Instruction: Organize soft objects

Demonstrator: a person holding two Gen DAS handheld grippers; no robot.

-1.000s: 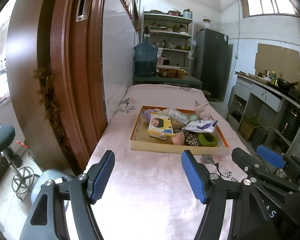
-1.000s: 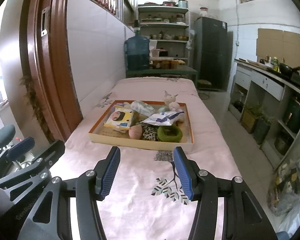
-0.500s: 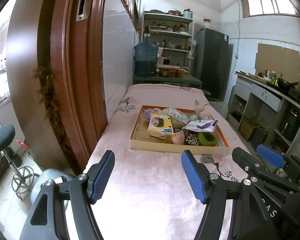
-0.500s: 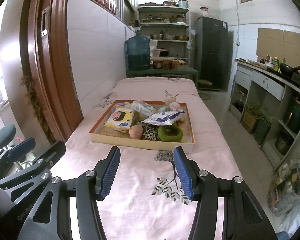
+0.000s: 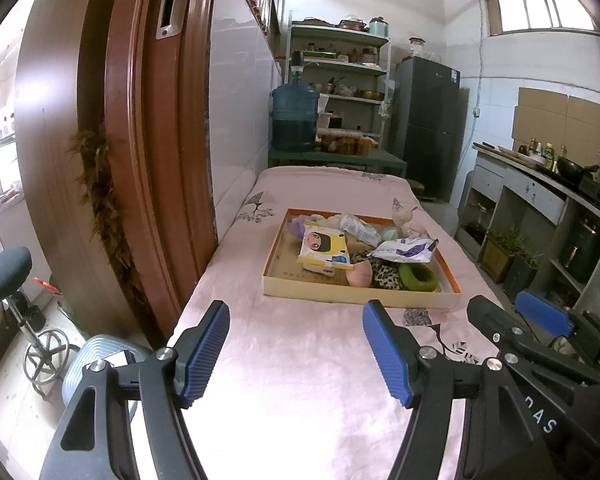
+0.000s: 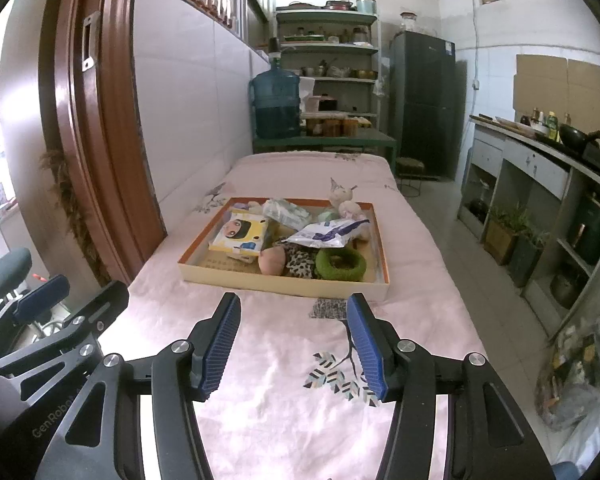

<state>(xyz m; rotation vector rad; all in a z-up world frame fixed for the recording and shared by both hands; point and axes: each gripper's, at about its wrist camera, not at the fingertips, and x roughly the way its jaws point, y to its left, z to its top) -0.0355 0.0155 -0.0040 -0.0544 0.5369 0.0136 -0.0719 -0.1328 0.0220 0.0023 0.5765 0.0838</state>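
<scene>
Both tongs spread, gripping nothing — left gripper [image 5: 296, 354] and right gripper [image 6: 294, 346] hover over the pink floral bedsheet [image 6: 284, 392], short of the shallow orange-rimmed cardboard tray [image 6: 276, 282] of soft items.

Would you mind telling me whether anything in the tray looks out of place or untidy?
The soft items sit jumbled in the tray: a white pouch lies across the others, above the green ring, and a plush toy pokes above the far rim. Nothing looks spilled or damaged.

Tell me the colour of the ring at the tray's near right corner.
Green. The ring shows best in the right wrist view, beside a leopard-print piece.
</scene>
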